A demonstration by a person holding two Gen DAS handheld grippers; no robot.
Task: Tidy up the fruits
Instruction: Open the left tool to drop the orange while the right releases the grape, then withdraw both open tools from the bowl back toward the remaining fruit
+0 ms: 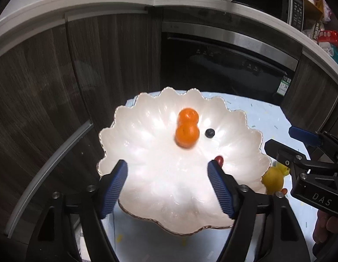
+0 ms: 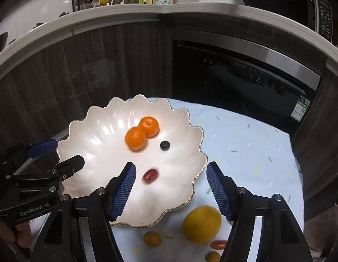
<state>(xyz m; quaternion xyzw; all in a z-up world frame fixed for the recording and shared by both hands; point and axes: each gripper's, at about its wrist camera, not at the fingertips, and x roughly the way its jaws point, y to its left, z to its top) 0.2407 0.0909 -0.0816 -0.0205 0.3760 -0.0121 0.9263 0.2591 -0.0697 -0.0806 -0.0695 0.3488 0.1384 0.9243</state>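
Observation:
A white scalloped plate point(image 1: 147, 174) point(image 2: 99, 144) holds two tangerines point(image 1: 187, 127) point(image 2: 141, 135), a blueberry point(image 1: 209, 133) point(image 2: 164, 145) and a red grape tomato point(image 1: 219, 159) point(image 2: 150, 175). My left gripper point(image 1: 168, 183) is open and empty above the plate's near side. My right gripper point(image 2: 171, 187) is open and empty over the plate's right rim; it also shows in the left wrist view point(image 1: 278, 139). On the cloth beside the plate lie a lemon point(image 2: 201, 223) point(image 1: 273, 179), a small kumquat point(image 2: 152, 238) and another red tomato point(image 2: 218, 244).
The light blue patterned tablecloth point(image 2: 245, 152) covers a round table. Behind it stand dark wood cabinets point(image 1: 59, 76) and a black dishwasher point(image 2: 245, 83). A second small orange fruit point(image 2: 212, 257) lies at the cloth's near edge.

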